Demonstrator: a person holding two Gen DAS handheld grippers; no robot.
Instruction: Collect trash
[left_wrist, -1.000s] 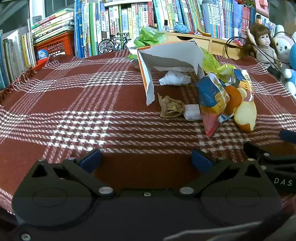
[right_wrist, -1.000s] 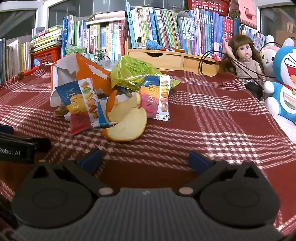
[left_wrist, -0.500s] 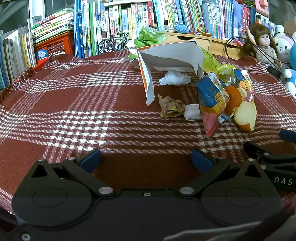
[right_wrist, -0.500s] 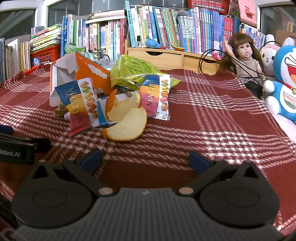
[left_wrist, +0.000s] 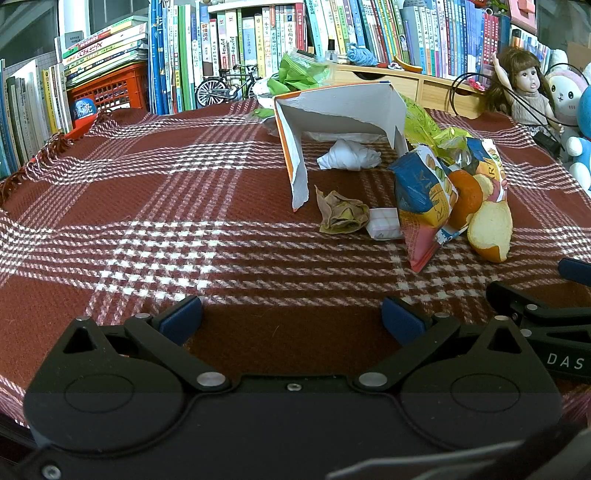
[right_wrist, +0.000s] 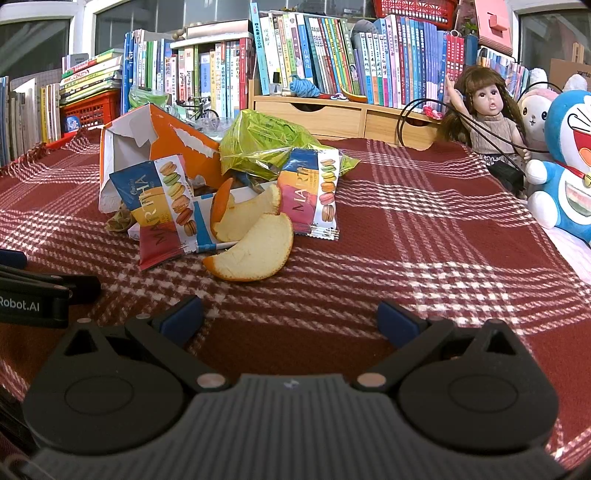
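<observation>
A pile of trash lies on the red plaid cloth (left_wrist: 147, 206): a torn orange-and-white carton (left_wrist: 332, 114) (right_wrist: 147, 147), a white crumpled tissue (left_wrist: 349, 157), a brown crumpled paper (left_wrist: 341, 214), a small white wrapper (left_wrist: 384, 229), macaron snack bags (left_wrist: 421, 199) (right_wrist: 162, 206) (right_wrist: 314, 192), orange peels (left_wrist: 491, 230) (right_wrist: 255, 254) and a green plastic bag (right_wrist: 266, 144). My left gripper (left_wrist: 291, 319) is open and empty, short of the pile. My right gripper (right_wrist: 290, 317) is open and empty, just before the nearest peel.
Shelves of books (right_wrist: 332, 55), a red crate (left_wrist: 107, 88), a toy bicycle (left_wrist: 225, 85) and a wooden drawer box (right_wrist: 332, 118) line the back. A doll (right_wrist: 487, 110) and plush toys (right_wrist: 565, 162) sit at the right edge.
</observation>
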